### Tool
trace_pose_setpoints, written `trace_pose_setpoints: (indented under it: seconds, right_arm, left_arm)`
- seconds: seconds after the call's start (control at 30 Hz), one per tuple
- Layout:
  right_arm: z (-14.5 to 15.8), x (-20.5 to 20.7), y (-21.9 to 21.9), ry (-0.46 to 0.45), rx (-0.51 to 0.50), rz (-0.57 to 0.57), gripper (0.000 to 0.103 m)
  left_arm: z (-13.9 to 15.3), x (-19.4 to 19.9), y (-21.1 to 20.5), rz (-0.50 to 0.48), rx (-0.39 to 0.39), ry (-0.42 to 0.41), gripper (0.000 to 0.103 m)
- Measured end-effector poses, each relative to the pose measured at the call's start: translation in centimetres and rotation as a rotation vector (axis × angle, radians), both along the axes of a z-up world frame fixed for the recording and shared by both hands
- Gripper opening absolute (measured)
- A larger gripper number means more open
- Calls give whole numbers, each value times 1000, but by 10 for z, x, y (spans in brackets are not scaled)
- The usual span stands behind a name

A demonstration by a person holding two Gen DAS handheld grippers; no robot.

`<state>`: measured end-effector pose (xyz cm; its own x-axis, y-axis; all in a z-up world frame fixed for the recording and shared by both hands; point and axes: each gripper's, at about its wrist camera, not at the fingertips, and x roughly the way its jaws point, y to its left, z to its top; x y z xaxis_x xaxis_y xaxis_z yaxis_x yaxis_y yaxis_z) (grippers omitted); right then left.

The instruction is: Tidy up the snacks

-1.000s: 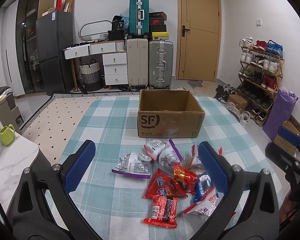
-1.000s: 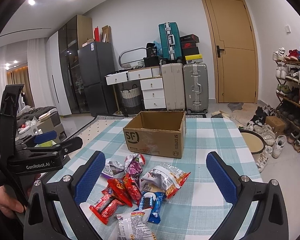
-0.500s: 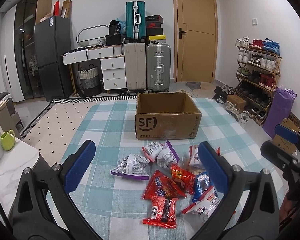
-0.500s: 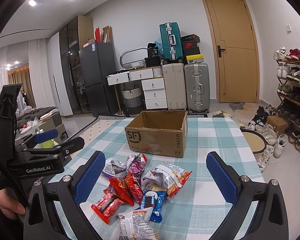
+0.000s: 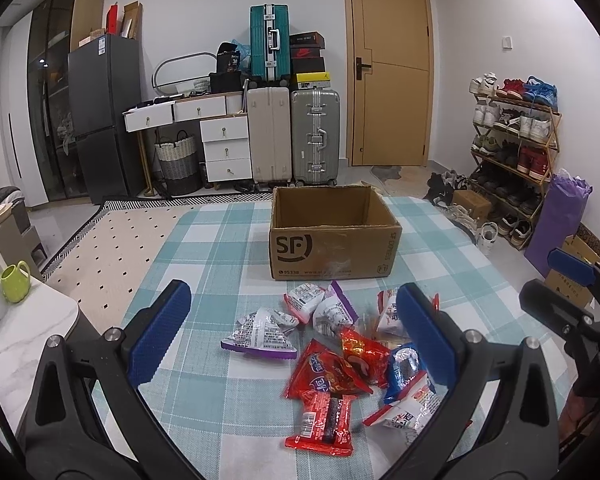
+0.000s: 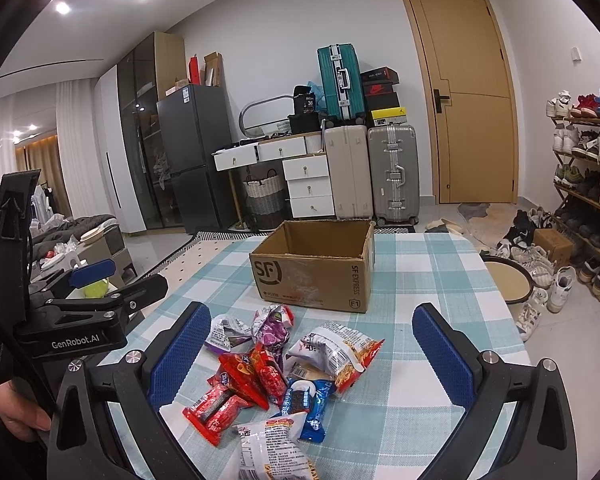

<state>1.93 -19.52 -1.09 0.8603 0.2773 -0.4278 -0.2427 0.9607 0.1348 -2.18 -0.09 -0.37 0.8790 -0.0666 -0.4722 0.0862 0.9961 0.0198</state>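
An open, empty SF cardboard box (image 5: 334,236) stands on the checked tablecloth (image 5: 204,248); it also shows in the right wrist view (image 6: 314,268). Several snack packets lie in a pile (image 5: 340,344) in front of it: red ones, a blue one, purple-and-silver ones, and a white-and-orange bag (image 6: 336,350). My left gripper (image 5: 296,336) is open and empty, held above the pile's near side. My right gripper (image 6: 312,356) is open and empty, also above the pile. Each gripper shows at the edge of the other's view.
A white marble counter (image 5: 16,336) with a green mug (image 5: 15,281) is at the left. Suitcases (image 5: 292,136), drawers, a fridge and a door stand behind. A shoe rack (image 5: 512,144) is on the right.
Both grippers have shifted slightly; the box and pile sit a little lower and nearer in the left view. Nothing was picked up or moved.
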Motion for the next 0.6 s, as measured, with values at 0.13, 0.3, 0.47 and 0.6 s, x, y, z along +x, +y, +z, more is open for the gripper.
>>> trace_pose_setpoints:
  seconds: [0.13,0.3,0.47,0.6]
  right_arm:
    - [-1,-2,-1,3,5,-2,103]
    - [-2,-2,-1,4,6,-2,103]
    - [-5,-2,-3,15,16,1,103]
    - [-9,-1,-4,25,28,20,103]
  left_arm:
    - [0,0,1,2,-6,-2,102]
    - [-2,0,3,4,-9,1,102]
    - [-3,0,4,2,-13,3,102]
    - [-6,0,6,1,-16,12,102]
